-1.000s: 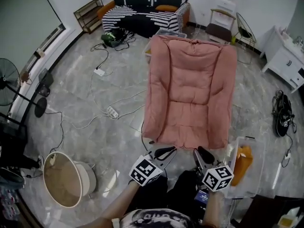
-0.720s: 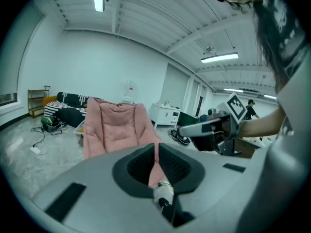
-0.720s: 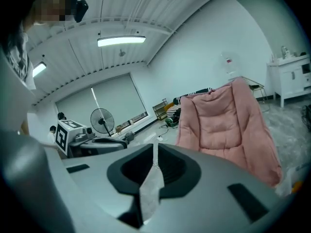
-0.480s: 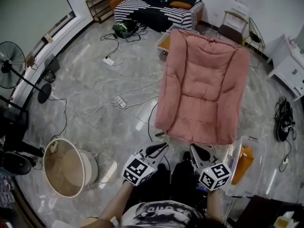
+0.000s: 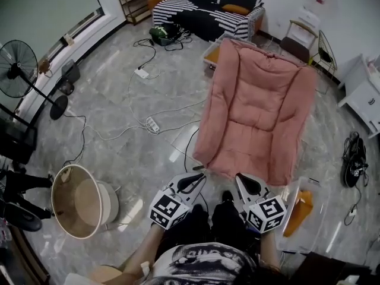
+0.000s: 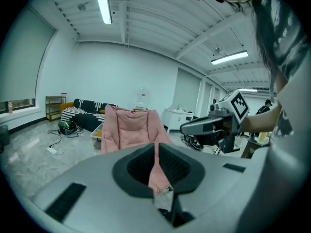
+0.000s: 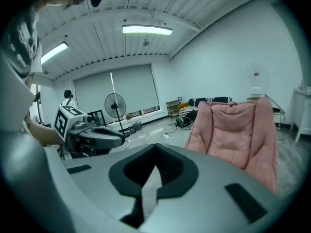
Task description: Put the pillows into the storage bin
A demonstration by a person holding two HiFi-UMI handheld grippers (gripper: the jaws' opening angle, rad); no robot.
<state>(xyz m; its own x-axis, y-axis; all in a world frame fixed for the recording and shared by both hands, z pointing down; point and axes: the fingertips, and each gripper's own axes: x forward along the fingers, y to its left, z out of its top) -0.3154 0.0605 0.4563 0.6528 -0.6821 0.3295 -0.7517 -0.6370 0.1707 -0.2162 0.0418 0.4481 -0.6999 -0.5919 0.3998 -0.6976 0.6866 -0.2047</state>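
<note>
- Pink cushion point(image 5: 255, 117): lies spread flat on the floor, with its near edge just ahead of both grippers. Neither gripper touches it. Its position relative to the white power strip point(image 5: 152, 123) matches that of one second ago.
- Clear storage bin point(image 5: 314, 235): stands on the floor at the person's right, just beside the cushion's near right corner. An orange soft item point(image 5: 295, 209) leans inside it; whether it is a pillow cannot be confirmed.
- Left gripper point(image 5: 193, 181): jaws are together at the tips with nothing clamped. Only the distant cushion shows through the slit behind the pads.
- Right gripper point(image 5: 242, 181): jaws are fully together and empty. One second ago they stood slightly apart; this closure is the main change.
- Both hands have shifted a little with the body, and the head view now takes in more of the room's left side.
- Assessment: the cushion is outside the bin and ungripped. With both grippers closed and empty, no transfer is in progress at this moment.
</note>
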